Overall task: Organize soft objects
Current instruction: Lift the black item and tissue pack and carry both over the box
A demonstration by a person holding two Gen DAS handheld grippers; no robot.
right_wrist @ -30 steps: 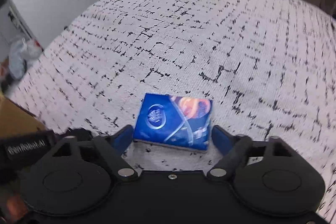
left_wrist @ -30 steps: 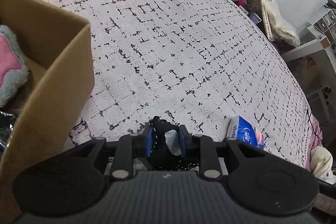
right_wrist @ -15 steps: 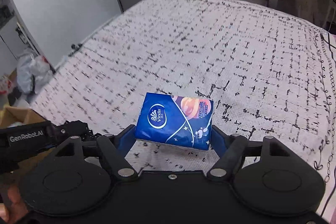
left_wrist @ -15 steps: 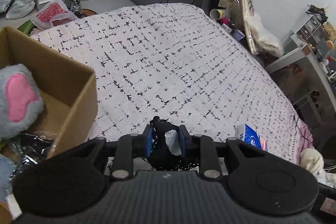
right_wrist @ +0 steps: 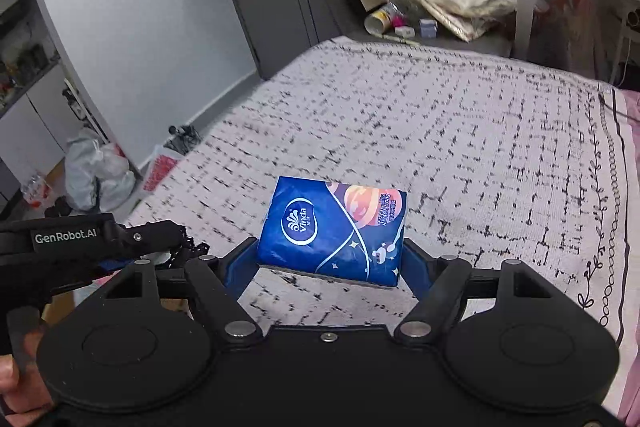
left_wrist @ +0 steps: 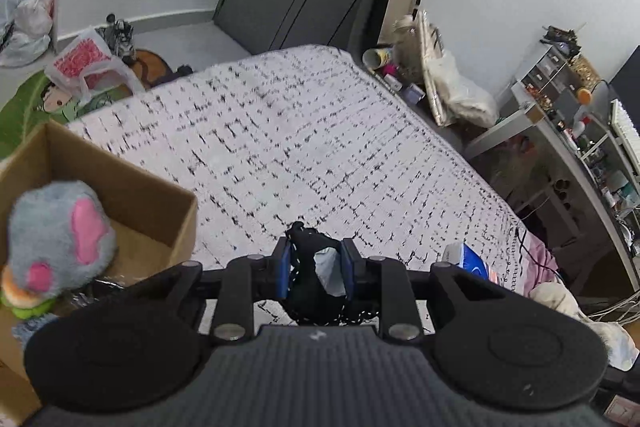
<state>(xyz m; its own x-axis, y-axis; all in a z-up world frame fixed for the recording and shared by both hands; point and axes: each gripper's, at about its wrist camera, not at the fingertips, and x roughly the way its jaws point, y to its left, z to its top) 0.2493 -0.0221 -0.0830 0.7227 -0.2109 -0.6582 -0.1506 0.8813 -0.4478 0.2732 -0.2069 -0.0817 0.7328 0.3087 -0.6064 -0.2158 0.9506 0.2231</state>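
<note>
Cardboard box [left_wrist: 120, 195] is seen at 9 o'clock in the left wrist view, open-topped, on the near left edge of the bed [left_wrist: 304, 155]; a grey-and-pink plush toy [left_wrist: 60, 239] is already lying in it, with some smaller items under it that cannot be identified. Left gripper [left_wrist: 314, 263] is clamped fully closed on a black lacy fabric piece [left_wrist: 308, 283] with a pale patch showing between the blue pads; the item is held clear of the bedspread, at 6 o'clock in that view. Right gripper [right_wrist: 330, 259] is held about two-thirds open, its blue pads pressed on the two short sides of a blue Vinda tissue pack [right_wrist: 334, 231]; the pack is held level above the bed, at frame centre in the right wrist view. The same pack is glimpsed at 4 o'clock in the left wrist view, so the two grippers are judged to be side by side. Step in hand is judged as transport: both soft items are picked and held off the bed, not yet in the box. Next move is judged to call for both grippers to be swung toward 9 o'clock, brought over the box opening and clear of its near wall, then opened one at a time, with space left beside the plush.
</note>
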